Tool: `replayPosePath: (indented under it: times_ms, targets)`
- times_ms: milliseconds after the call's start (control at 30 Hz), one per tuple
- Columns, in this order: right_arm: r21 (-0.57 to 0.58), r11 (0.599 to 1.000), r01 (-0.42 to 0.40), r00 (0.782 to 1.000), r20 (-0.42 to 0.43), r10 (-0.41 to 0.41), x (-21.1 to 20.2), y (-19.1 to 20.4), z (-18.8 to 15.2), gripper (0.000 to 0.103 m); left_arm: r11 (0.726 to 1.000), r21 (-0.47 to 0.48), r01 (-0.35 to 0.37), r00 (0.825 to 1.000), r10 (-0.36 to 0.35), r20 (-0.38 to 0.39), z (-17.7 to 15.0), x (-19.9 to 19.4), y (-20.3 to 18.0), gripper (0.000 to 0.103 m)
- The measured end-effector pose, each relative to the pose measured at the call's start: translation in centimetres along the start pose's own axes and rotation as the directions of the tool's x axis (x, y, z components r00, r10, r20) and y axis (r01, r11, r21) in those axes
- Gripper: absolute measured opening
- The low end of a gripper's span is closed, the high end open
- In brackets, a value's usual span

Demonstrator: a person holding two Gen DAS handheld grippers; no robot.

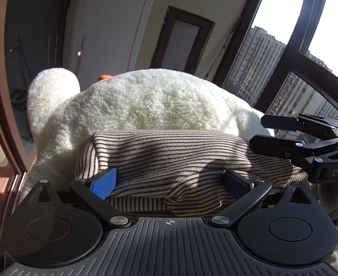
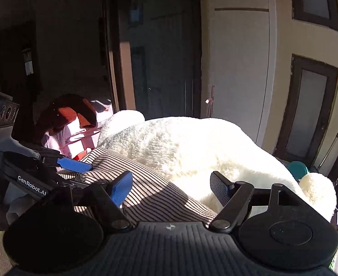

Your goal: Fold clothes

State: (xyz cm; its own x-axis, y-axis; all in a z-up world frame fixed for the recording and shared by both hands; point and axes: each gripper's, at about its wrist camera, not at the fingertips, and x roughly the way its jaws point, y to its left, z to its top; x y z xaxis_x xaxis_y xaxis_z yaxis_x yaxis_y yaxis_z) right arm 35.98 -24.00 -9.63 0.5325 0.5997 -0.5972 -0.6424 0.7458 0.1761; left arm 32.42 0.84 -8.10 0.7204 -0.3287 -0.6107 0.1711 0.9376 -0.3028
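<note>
Both grippers are over the laundry here, sun streaming in through the big window (image 1: 284, 53). The striped garment (image 1: 169, 161), beige with thin dark lines, lies bunched in soft folds right in front of the left gripper (image 1: 169, 181), and behind it rises a big fluffy white blanket (image 1: 146, 101) that it rests against. The left gripper's fingers are spread wide, the blue pad (image 1: 103, 182) on one side and the dark one on the other, with a fold of striped cloth lying between them but not clamped. Over on the right of that view the right gripper (image 1: 256, 135) comes in just above the garment's far end, its two black fingers parted. From the right wrist view, the right gripper (image 2: 171, 189) also has its fingers wide apart, one over the striped cloth (image 2: 150, 188), the other over the white fleece (image 2: 203, 151). The left gripper (image 2: 77, 168) shows at the left edge there, its blue fingertip touching the stripes. Reddish clothes (image 2: 72, 115) sit beyond in the shade.
</note>
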Motion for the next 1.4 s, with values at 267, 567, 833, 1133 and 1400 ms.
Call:
replayPosePath:
  times_ms: [267, 567, 833, 1133, 1400]
  targets:
    - [-0.003, 0.987, -0.161, 0.984, -0.083, 0.16, 1.6, -1.1, 2.2, 0.065, 0.975, -0.222, 0.023, 0.992, 0.006, 0.129, -0.3, -5.1, 2.4, 0.101]
    - [-0.202, 0.976, 0.083, 0.994, 0.086, -0.067, -4.9, 8.1, -1.3, 0.033, 0.965, -0.215, 0.149, 0.985, -0.125, 0.122, 2.2, -6.3, 6.0, 0.101]
    - [-0.295, 0.894, 0.337, 0.941, 0.141, -0.308, -6.9, 17.0, -7.0, 0.033, 0.961, -0.112, 0.252, 0.968, -0.252, 0.017, 1.3, -1.8, 5.3, 0.101]
    - [-0.047, 0.911, 0.409, 0.903, 0.163, -0.397, -9.7, 18.1, -6.6, 0.04, 0.964, 0.015, 0.265, 0.962, -0.266, 0.066, -1.2, -5.6, 6.2, 0.071]
    - [0.405, 0.835, 0.372, 0.862, 0.183, -0.473, -14.3, 10.8, -8.5, 0.058, 0.968, 0.002, 0.25, 0.964, -0.249, 0.091, -4.1, -8.3, 6.4, 0.069]
